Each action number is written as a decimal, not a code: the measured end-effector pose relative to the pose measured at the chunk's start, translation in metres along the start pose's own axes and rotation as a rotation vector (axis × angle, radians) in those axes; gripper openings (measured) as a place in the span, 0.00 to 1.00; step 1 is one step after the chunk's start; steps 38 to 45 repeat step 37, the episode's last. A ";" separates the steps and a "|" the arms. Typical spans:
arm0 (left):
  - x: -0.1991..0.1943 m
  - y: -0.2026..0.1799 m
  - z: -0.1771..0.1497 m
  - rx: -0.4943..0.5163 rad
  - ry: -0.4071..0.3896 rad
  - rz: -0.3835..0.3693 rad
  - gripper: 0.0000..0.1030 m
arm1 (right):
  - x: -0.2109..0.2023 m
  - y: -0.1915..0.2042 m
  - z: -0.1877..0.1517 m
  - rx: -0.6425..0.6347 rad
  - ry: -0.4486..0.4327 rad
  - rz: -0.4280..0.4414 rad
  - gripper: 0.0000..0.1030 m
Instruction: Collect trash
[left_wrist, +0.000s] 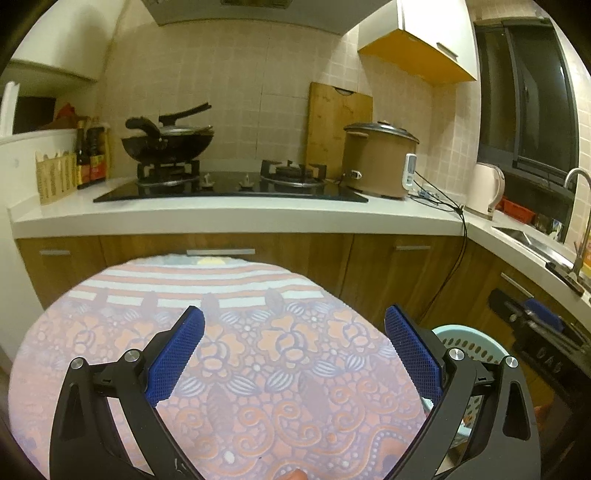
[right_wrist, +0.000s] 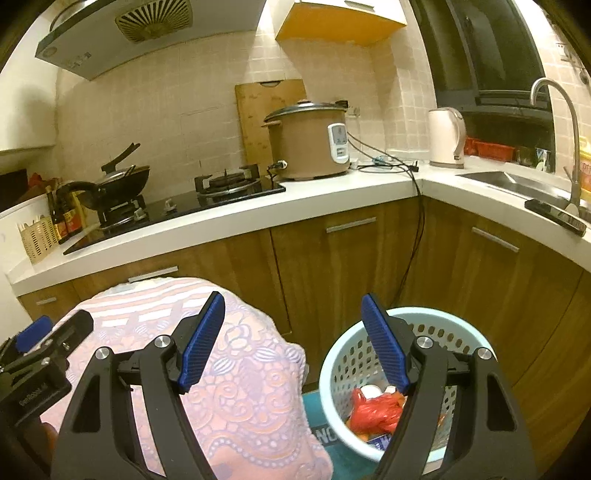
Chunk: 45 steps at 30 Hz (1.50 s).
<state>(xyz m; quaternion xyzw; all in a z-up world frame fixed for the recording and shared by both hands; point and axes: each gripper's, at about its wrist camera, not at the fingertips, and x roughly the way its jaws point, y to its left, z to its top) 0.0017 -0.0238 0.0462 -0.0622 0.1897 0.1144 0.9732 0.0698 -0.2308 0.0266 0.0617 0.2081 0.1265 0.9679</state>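
Pink floral tablecloth (right_wrist: 240, 387); pale blue basket (right_wrist: 332, 365); red bag (right_wrist: 373, 410).

Hidden and cut-off parts, as I see them from both wrists

My right tongs (right_wrist: 293, 343) cover part of the pale blue laundry-style basket (right_wrist: 458, 325), so under the red plastic bag (right_wrist: 373, 410) I cannot identify the other trash. In the left view the basket (left_wrist: 476, 345) shows only a sliver of rim behind my left tongs (left_wrist: 295, 341). The sink (left_wrist: 517, 234) is cut off at the right edge.
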 end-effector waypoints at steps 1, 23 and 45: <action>-0.002 -0.001 0.000 0.006 -0.005 0.001 0.92 | -0.001 0.001 0.000 0.001 0.002 0.005 0.70; -0.034 -0.009 0.010 0.073 -0.064 0.062 0.92 | -0.032 0.012 0.012 -0.010 -0.031 0.025 0.70; -0.041 -0.005 0.008 0.065 -0.058 0.010 0.92 | -0.035 0.017 0.010 -0.024 -0.027 0.023 0.70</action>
